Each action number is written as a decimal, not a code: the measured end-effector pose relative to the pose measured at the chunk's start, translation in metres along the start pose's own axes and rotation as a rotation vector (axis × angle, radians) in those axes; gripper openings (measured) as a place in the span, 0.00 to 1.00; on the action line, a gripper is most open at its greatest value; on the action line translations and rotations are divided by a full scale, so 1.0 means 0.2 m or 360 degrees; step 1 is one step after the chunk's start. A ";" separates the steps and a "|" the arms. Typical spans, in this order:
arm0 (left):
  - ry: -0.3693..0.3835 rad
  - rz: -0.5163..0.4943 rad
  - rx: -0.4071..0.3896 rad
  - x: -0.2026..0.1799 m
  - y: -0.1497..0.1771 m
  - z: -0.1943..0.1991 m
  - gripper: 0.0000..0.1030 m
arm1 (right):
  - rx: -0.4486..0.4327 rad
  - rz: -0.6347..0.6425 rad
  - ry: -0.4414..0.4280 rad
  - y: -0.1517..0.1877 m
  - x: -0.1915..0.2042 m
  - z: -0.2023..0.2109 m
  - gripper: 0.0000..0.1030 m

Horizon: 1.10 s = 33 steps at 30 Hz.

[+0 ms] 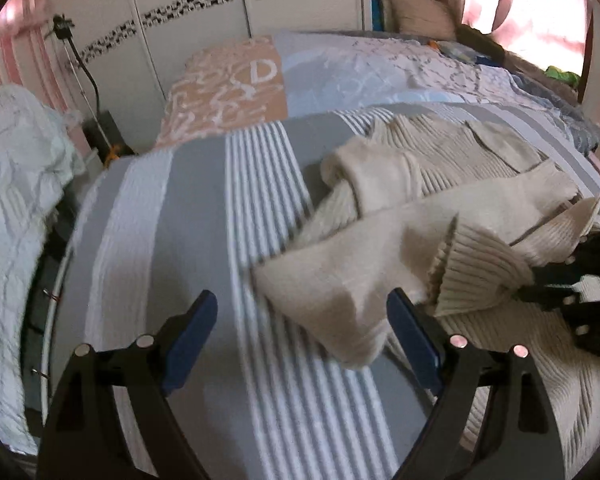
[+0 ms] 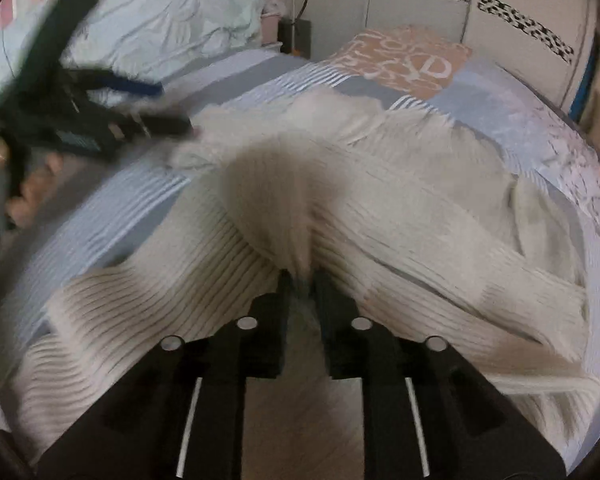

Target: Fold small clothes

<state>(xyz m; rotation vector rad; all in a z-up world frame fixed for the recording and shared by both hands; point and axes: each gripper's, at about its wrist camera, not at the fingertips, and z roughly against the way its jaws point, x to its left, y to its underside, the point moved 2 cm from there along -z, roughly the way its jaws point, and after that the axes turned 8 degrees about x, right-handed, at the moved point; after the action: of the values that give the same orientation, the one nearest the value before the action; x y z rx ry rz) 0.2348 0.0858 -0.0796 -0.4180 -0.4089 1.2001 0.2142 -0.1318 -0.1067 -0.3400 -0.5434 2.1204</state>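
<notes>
So there's a cream ribbed sweater (image 1: 452, 184) sprawled across a bed with a grey-and-white striped bedspread (image 1: 172, 216). It sits toward the right side of the bed in the left wrist view, bunched up and half folded over itself, with one sleeve (image 1: 340, 280) flopped out toward the middle of the stripes.

Left gripper (image 1: 302, 320) is wide open, blue pads on the inside of both fingers, nothing in it. It hangs over the striped cover, and the sleeve end lies between the fingers, closer to the right one. Can't tell if it actually touches the cloth.

Right gripper (image 2: 300, 280) has its fingers nearly together, pinching a fold of the ribbed knit, and the fabric tents up toward the tips from both sides. In the left view you can see it come in from the right edge with the ribbed cuff (image 1: 480, 276) bunched at its tips. The right wrist view is pretty blurry.

Behind the sweater there's a pillow (image 1: 236, 80) with an orange patch and a white letter D, then white wardrobe doors (image 1: 188, 12) with a black-and-white pattern band. A crumpled pale green sheet (image 1: 16, 152) is piled off to the left of the bed.

No boxes or baskets in view, so the sweater just sits on the bedspread.
</notes>
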 end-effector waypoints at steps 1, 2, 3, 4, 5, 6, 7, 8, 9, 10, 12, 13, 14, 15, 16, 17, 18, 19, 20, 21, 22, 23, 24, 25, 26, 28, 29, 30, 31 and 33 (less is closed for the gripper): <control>0.0015 -0.0010 0.0001 -0.03 0.00 -0.01 0.85 | -0.0029 -0.0008 0.0023 0.01 -0.03 0.06 0.23; 0.0029 -0.0025 -0.0003 -0.06 -0.01 -0.01 0.85 | -0.0059 -0.0036 0.0072 0.02 -0.07 0.13 0.24; 0.0046 -0.0047 -0.0009 -0.10 -0.02 -0.01 0.85 | -0.0080 -0.0071 0.0103 0.05 -0.13 0.19 0.24; 0.0072 -0.0085 -0.0016 -0.17 -0.04 -0.01 0.85 | -0.0097 -0.0125 0.0139 0.07 -0.20 0.25 0.24; 0.0092 -0.0128 -0.0022 -0.24 -0.06 -0.02 0.85 | -0.0107 -0.0157 0.0174 0.09 -0.24 0.29 0.24; 0.0100 -0.0183 -0.0026 -0.31 -0.08 -0.02 0.85 | -0.0118 -0.0189 0.0230 0.12 -0.28 0.33 0.28; 0.0094 -0.0224 -0.0027 -0.35 -0.10 -0.04 0.85 | -0.0122 -0.0239 0.0313 0.17 -0.35 0.37 0.31; 0.0076 -0.0292 -0.0026 -0.42 -0.11 -0.06 0.84 | -0.0119 -0.0280 0.0355 0.20 -0.41 0.40 0.31; 0.0062 -0.0330 -0.0016 -0.46 -0.12 -0.09 0.81 | -0.0108 -0.0332 0.0385 0.24 -0.48 0.43 0.31; 0.0062 -0.0366 0.0003 -0.49 -0.12 -0.12 0.72 | -0.0094 -0.0385 0.0406 0.29 -0.55 0.44 0.31; 0.0129 -0.0421 0.0070 -0.54 -0.11 -0.18 0.20 | -0.0055 -0.0481 0.0460 0.38 -0.66 0.45 0.31; 0.0138 -0.0439 0.0083 -0.56 -0.10 -0.19 0.19 | -0.0045 -0.0502 0.0467 0.42 -0.69 0.46 0.31; 0.0112 -0.0466 0.0067 -0.57 -0.10 -0.19 0.15 | -0.0027 -0.0534 0.0459 0.45 -0.73 0.46 0.31; 0.0090 -0.0482 0.0058 -0.58 -0.10 -0.19 0.09 | -0.0011 -0.0560 0.0437 0.48 -0.76 0.44 0.31; 0.0074 -0.0481 0.0050 -0.57 -0.10 -0.18 0.07 | -0.0003 -0.0577 0.0422 0.49 -0.78 0.43 0.32; 0.0084 -0.0468 0.0050 -0.56 -0.10 -0.17 0.05 | 0.0011 -0.0602 0.0404 0.52 -0.80 0.41 0.32; 0.0101 -0.0451 0.0050 -0.56 -0.11 -0.16 0.01 | 0.0017 -0.0615 0.0397 0.52 -0.82 0.39 0.32; 0.0097 -0.0426 0.0039 -0.53 -0.11 -0.15 0.01 | 0.0016 -0.0630 0.0380 0.53 -0.84 0.38 0.32; 0.0090 -0.0409 0.0032 -0.51 -0.12 -0.14 0.01 | 0.0015 -0.0650 0.0332 0.53 -0.84 0.36 0.27; 0.0086 -0.0397 0.0028 -0.50 -0.12 -0.13 0.01 | 0.0020 -0.0659 0.0297 0.53 -0.86 0.33 0.17; 0.0083 -0.0380 0.0022 -0.48 -0.13 -0.13 0.01 | 0.0024 -0.0662 0.0292 0.52 -0.85 0.31 0.13; 0.0084 -0.0368 0.0021 -0.47 -0.12 -0.13 0.00 | 0.0010 -0.0659 0.0314 0.51 -0.85 0.31 0.12; 0.0088 -0.0359 0.0021 -0.46 -0.12 -0.13 0.00 | -0.0021 -0.0655 0.0344 0.50 -0.85 0.32 0.12; 0.0088 -0.0363 0.0024 -0.46 -0.11 -0.12 0.00 | -0.0054 -0.0651 0.0364 0.49 -0.87 0.34 0.12; 0.0084 -0.0366 0.0022 -0.46 -0.10 -0.11 0.00 | -0.0109 -0.0643 0.0379 0.46 -0.86 0.39 0.12; 0.0094 -0.0376 0.0021 -0.46 -0.10 -0.11 0.00 | -0.0158 -0.0610 0.0403 0.39 -0.86 0.46 0.12; 0.0106 -0.0370 0.0018 -0.46 -0.10 -0.11 0.00 | -0.0180 -0.0566 0.0434 0.34 -0.85 0.50 0.12; 0.0115 -0.0363 0.0017 -0.46 -0.09 -0.10 0.00 | -0.0193 -0.0530 0.0451 0.29 -0.84 0.52 0.12; 0.0127 -0.0351 0.0019 -0.46 -0.10 -0.11 0.00 | -0.0202 -0.0480 0.0457 0.22 -0.83 0.54 0.12; 0.0162 -0.0316 0.0023 -0.44 -0.10 -0.11 0.00 | -0.0199 -0.0409 0.0480 0.15 -0.81 0.55 0.12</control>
<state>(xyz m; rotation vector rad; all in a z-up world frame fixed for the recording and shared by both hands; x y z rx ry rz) 0.2345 -0.0048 -0.0960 -0.4144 -0.3455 0.9844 0.2364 -0.3080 -0.0210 -0.6155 -0.5130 1.7522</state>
